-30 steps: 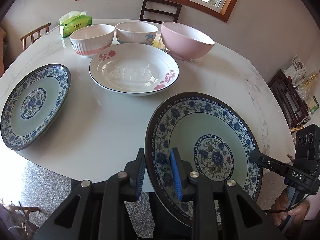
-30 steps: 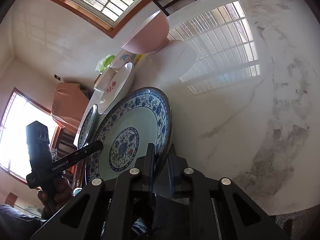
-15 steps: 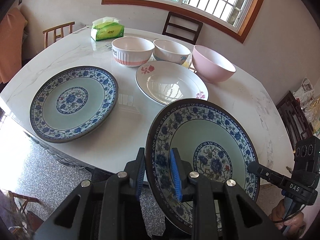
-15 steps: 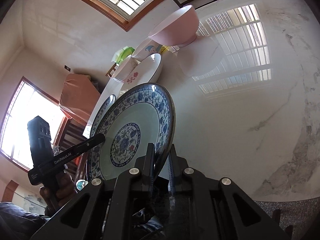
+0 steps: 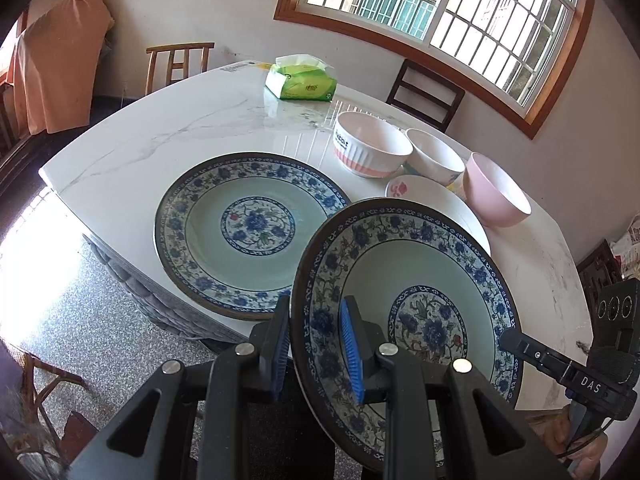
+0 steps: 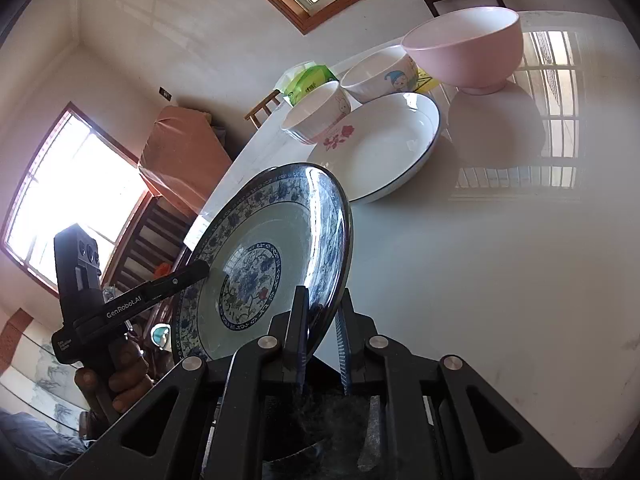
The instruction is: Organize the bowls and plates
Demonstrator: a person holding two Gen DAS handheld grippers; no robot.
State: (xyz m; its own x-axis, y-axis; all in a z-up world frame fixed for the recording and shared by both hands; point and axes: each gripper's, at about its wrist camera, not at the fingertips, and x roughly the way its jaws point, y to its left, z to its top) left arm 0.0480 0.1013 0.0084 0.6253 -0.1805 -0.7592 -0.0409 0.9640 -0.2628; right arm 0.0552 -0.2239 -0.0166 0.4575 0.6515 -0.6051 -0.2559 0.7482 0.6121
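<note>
Bright daylight comes in through the big window point(image 5: 436, 12) and fills the room. In the left wrist view the floor point(image 5: 36, 240) at the left glows so white that it washes out. In the right wrist view a side window point(image 6: 68, 196) is blown out too, and the window bars cast a striped patch of light on the counter point(image 6: 516, 176). The lifted plate point(image 6: 272, 256) shines with glare along its rim. The pink bowl point(image 6: 468, 56) throws a soft shadow. Both views bend at the edges, with dark corners.
</note>
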